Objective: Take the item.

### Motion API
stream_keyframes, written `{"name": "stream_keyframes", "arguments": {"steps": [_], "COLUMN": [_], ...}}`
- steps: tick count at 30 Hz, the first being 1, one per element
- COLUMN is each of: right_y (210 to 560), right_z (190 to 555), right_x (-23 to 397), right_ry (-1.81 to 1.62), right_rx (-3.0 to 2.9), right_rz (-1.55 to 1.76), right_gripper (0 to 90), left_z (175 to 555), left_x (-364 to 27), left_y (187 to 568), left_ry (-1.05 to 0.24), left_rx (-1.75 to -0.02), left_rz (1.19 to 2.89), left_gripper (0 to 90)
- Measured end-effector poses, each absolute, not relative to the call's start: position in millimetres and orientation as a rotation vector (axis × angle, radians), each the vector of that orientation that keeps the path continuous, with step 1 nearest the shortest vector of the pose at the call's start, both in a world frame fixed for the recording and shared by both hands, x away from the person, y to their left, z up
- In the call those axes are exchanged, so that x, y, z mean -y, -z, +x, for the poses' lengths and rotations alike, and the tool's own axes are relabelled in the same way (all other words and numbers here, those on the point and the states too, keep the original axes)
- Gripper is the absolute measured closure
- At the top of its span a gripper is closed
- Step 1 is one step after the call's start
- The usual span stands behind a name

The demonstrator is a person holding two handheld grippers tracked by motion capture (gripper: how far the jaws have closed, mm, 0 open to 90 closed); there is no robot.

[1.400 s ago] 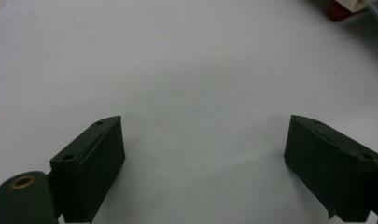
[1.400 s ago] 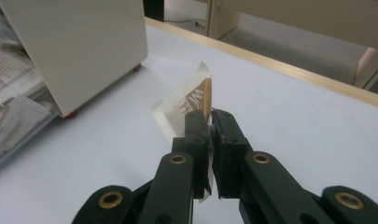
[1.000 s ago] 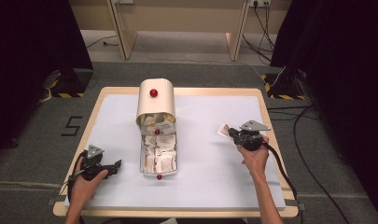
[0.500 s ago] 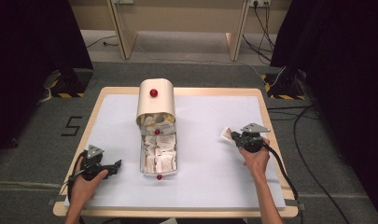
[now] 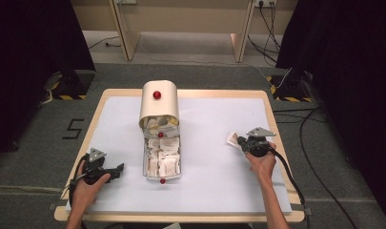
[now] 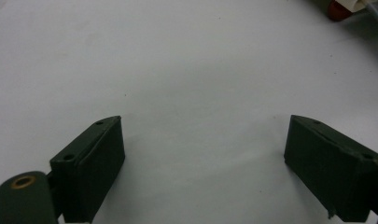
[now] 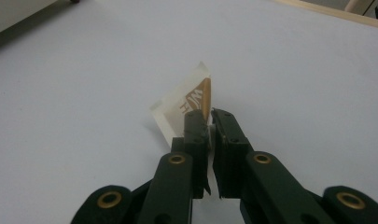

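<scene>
Right gripper [image 7: 210, 122] pinching sachet [image 7: 184, 103] by corner near tabletop's right edge, could slip; left gripper [image 6: 203, 154] spread, empty.

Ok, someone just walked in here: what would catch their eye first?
Probably the cream box with its red knob, mid-table, and its pulled-out drawer crammed with small packets. Next, the right tool, at the table's right, pinching one packet; the left tool sits open over bare table.
</scene>
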State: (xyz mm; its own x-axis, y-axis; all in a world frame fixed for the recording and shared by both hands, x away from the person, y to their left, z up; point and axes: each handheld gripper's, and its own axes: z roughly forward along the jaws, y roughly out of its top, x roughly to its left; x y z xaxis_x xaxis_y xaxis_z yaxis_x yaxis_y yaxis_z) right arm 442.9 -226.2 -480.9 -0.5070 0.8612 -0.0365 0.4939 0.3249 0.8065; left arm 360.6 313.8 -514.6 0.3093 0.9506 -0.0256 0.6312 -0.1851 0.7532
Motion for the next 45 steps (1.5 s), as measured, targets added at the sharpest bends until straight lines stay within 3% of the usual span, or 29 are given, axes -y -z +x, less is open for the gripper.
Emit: {"name": "stream_keyframes", "arguments": {"steps": [27, 45], "right_y": [488.2, 487.8], "right_z": [444.4, 444.9], "right_x": [228.1, 230.1], "right_ry": [-1.032, -1.039], "right_rx": [-2.151, -2.140], "right_rz": [1.219, 1.241], "right_gripper": [81.5, 73.3], "left_z": [360.5, 360.6], "left_x": [-313.9, -313.7], "left_y": [514.5, 514.6], "left_ry": [-0.608, -0.608], "left_rx": [-1.401, -1.402], "left_rz": [1.911, 1.908], "left_gripper": [11.4, 11.4]}}
